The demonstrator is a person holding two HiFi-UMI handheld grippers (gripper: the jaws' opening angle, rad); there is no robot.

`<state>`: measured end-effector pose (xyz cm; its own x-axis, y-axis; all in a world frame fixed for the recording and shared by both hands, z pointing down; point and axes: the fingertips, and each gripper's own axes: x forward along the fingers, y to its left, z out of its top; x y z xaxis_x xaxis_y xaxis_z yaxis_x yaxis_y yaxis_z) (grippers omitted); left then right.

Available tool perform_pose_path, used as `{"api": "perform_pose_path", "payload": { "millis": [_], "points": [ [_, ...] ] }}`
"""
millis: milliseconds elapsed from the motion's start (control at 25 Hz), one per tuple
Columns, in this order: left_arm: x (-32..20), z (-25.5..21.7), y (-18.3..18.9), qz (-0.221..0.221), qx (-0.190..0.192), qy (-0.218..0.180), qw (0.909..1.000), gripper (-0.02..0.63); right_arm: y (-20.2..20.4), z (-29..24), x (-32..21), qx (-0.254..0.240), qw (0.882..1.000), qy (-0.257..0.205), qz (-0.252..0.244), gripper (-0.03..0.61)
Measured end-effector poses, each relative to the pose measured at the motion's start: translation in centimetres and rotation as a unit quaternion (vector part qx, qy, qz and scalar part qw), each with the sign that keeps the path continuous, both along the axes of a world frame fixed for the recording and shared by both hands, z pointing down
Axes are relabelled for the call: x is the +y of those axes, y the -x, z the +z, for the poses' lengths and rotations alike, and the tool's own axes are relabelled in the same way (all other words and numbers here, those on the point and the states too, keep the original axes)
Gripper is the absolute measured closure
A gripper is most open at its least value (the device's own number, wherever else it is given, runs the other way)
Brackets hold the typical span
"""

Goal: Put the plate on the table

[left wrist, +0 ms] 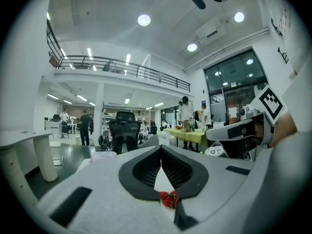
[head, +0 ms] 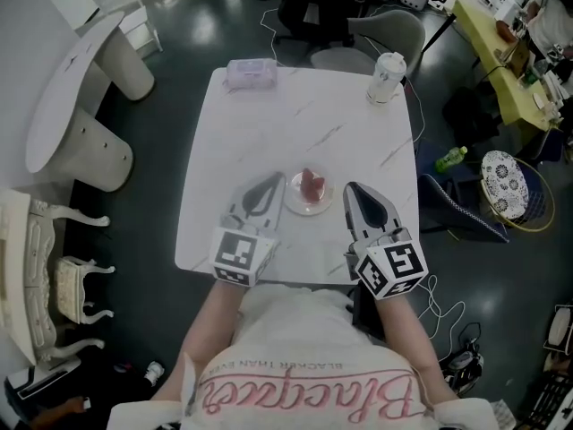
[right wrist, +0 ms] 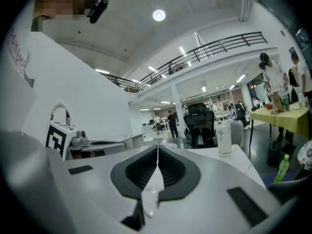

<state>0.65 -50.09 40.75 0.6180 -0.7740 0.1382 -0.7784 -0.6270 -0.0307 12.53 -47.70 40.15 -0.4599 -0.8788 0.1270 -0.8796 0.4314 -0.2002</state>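
The small plate (head: 298, 208) is blending into the white table (head: 269, 124), so its rim is hard to trace. It is sitting near the front edge, carrying a red piece of food (head: 311, 184) I cannot identify. The left gripper (head: 269, 184) and right gripper (head: 353, 189) are flanking it, each with jaws pressed together on nothing. Whether they are touching the plate is unclear.
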Motion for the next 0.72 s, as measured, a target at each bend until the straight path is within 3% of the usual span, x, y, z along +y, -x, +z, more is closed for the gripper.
{"api": "perform_pose_path", "payload": {
  "millis": [160,720],
  "points": [
    [0.3,-1.8,-0.2,0.006,0.006,-0.032,0.9995,0.609,0.1,-1.5,0.5,0.006,0.999,-0.041,0.006,0.572],
    [1.1,-3.3,-0.7,0.019,0.024,-0.06,0.9977,0.609,0.1,-2.3,1.1,0.036,0.997,-0.062,0.025,0.572]
  ]
}}
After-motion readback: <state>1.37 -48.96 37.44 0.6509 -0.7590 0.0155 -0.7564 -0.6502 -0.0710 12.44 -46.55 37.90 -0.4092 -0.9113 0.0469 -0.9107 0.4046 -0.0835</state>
